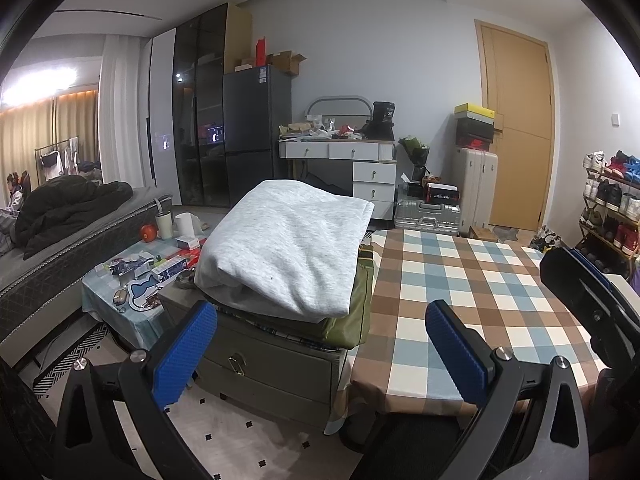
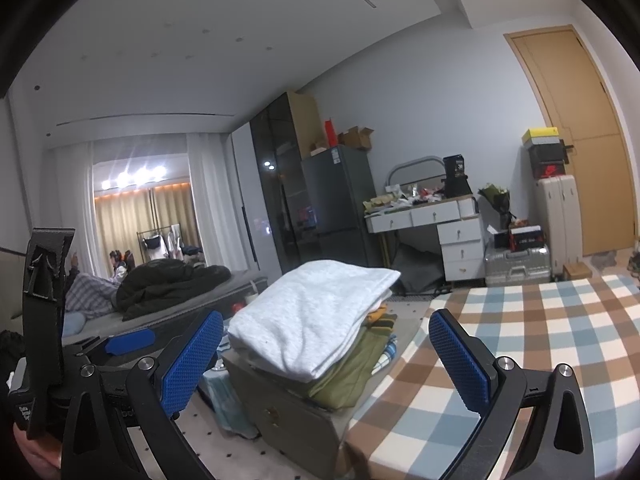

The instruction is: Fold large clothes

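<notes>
Well, both the left gripper (image 1: 320, 344) and right gripper (image 2: 326, 356) are hanging spread and empty while the folded grey garment (image 1: 288, 248) is sitting atop the drawer unit (image 1: 272, 368), seemingly overhanging and risking sliding off.

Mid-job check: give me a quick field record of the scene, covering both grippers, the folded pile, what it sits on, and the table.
left gripper: open, empty
right gripper: open, empty
top of pile: folded light grey garment
under it: folded olive green garment, then more fabric, partly hidden
pile support: grey drawer cabinet, beside the table
table: checked tablecloth, no clothes laid out on the part in view
other gripper in view: right gripper at the right edge of the left wrist view
</notes>
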{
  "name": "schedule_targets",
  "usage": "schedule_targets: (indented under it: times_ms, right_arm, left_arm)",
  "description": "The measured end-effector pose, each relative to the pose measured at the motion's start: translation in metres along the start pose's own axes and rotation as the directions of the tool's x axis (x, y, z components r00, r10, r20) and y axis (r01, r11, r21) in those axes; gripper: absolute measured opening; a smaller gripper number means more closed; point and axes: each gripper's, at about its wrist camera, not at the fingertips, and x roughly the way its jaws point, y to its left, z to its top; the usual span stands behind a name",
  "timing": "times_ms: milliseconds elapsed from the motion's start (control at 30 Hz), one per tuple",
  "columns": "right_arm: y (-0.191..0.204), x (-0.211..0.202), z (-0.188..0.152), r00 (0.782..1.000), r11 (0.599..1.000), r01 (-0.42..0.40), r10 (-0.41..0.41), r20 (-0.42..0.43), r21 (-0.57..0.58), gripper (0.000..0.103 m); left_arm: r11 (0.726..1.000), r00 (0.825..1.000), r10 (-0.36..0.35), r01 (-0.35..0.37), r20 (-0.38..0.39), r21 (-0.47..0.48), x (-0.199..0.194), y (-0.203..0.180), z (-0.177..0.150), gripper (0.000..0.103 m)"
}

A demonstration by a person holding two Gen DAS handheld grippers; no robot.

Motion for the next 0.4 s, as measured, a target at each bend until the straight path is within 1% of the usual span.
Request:
schedule_targets:
  times_ms: [400]
  right_arm:
    - [-0.0065, 0.0006, -0.0025, 1.000, 1.000, 0.014, -0.014, 0.007, 0.017, 0.103]
  left_arm:
    - [1.000, 1.000, -0.004, 0.004, 0.010, 0.016, 0.0032, -0.0034, -0.0001, 0.102]
